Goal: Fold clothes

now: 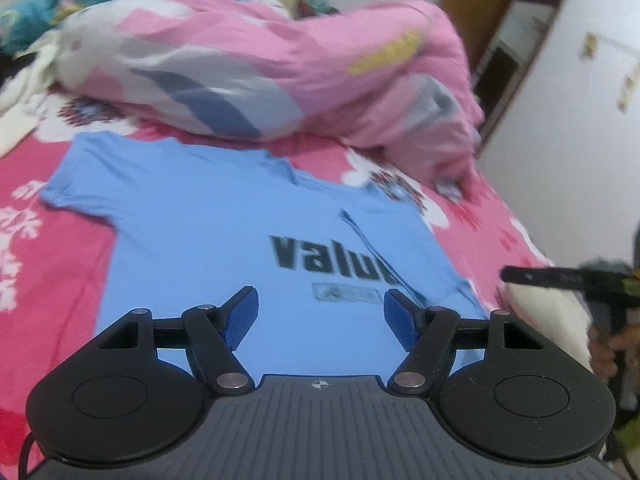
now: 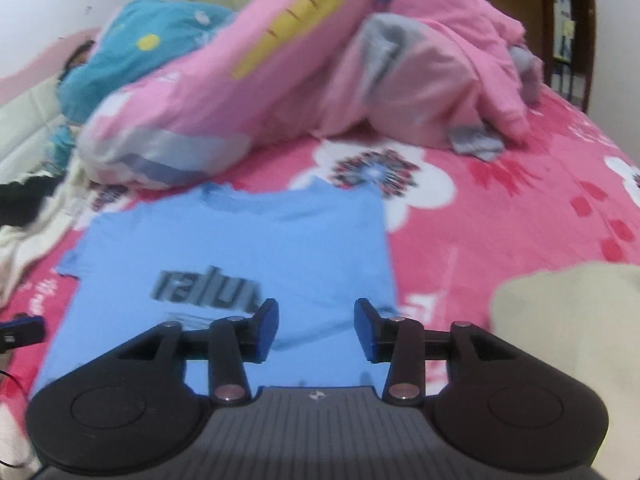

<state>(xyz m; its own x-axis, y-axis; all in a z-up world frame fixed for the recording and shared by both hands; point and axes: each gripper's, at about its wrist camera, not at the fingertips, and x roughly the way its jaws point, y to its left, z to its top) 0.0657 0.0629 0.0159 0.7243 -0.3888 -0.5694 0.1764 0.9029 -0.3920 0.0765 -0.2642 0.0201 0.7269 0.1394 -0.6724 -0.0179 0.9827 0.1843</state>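
Blue pads of my left hand-held gripper (image 1: 320,316) stand wide apart with nothing between them, above the lower part of the light blue T-shirt (image 1: 224,216). My right hand-held gripper (image 2: 316,328) is open too and holds nothing. The shirt lies on the pink flowered bed sheet (image 2: 500,216), its right side folded over. In the left view I can read "valu"; the right view shows it too blurred. Only the right view shows a cream cloth (image 2: 568,320) nearby. Farther back lies a pink quilt (image 1: 280,60).

Light-blue T-shirt (image 1: 224,216) — black lettering, right side folded inward, flat on bed
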